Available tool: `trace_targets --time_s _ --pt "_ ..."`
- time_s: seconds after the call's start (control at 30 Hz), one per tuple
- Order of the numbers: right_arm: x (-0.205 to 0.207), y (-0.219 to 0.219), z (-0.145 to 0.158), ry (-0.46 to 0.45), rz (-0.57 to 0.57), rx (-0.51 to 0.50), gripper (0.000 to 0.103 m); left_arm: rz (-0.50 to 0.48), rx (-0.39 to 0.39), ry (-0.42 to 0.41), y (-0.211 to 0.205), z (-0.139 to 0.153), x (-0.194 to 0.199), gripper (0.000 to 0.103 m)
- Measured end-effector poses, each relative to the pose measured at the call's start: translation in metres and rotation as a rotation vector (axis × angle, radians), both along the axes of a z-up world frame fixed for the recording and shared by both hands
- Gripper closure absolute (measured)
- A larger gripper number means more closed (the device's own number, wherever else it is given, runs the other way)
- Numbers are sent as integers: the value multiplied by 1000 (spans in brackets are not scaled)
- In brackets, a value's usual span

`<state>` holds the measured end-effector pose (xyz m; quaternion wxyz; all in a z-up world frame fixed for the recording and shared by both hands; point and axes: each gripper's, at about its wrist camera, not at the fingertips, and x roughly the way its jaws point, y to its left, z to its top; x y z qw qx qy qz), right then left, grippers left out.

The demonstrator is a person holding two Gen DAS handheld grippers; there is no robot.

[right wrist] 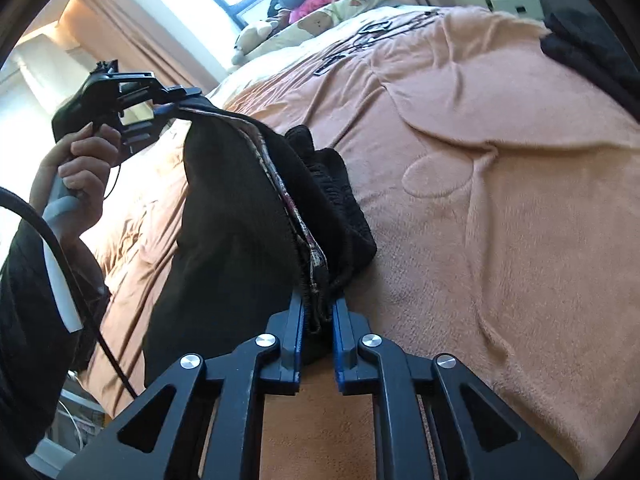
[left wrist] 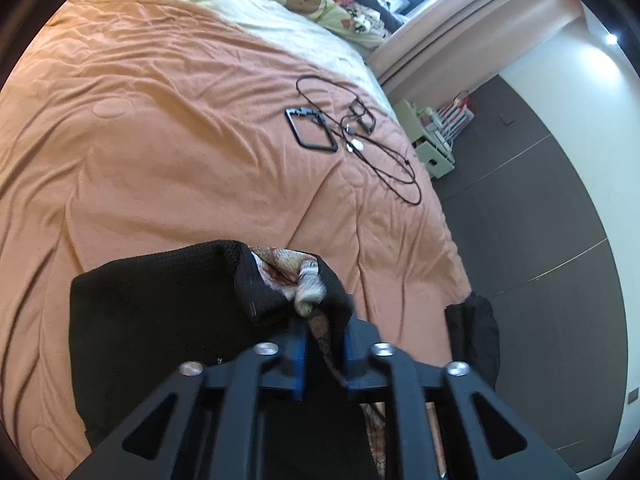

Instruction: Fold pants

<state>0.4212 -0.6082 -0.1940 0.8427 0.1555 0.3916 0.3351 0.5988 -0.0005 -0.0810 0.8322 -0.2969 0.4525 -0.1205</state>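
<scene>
Black pants (right wrist: 232,220) with a patterned lining hang above an orange bed cover (right wrist: 500,200), stretched along one edge between my two grippers. My right gripper (right wrist: 317,320) is shut on the near end of that edge. My left gripper (right wrist: 176,106), held by a hand (right wrist: 84,160), grips the far end, raised at the upper left. In the left wrist view the pants (left wrist: 152,312) droop onto the cover (left wrist: 180,140), and bunched fabric with pale lining fills the space between the blue pads of the left gripper (left wrist: 325,344).
A phone case (left wrist: 310,134) and a looped black cable (left wrist: 384,160) lie further up the bed. Another black garment (left wrist: 474,336) hangs over the bed's edge. Pillows and soft toys (left wrist: 320,0) line the head end. A pale shelf unit (left wrist: 432,136) stands on the dark floor.
</scene>
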Motion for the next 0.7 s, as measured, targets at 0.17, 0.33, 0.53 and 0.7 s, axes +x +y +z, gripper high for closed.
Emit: trace_targets --time_s 0.17,0.33,0.53,0.7 --pt "-3 1 4 15 2 25 95 21 8 -27 8 -2 -9 32" --pt "-1 1 6 18 7 38 96 36 23 0 25 -12 -32 32" --pt "-3 -9 5 71 9 118 97 59 46 50 52 -33 -76 32" --pt "-4 -17 5 129 32 204 98 77 51 89 72 -51 -116 32"
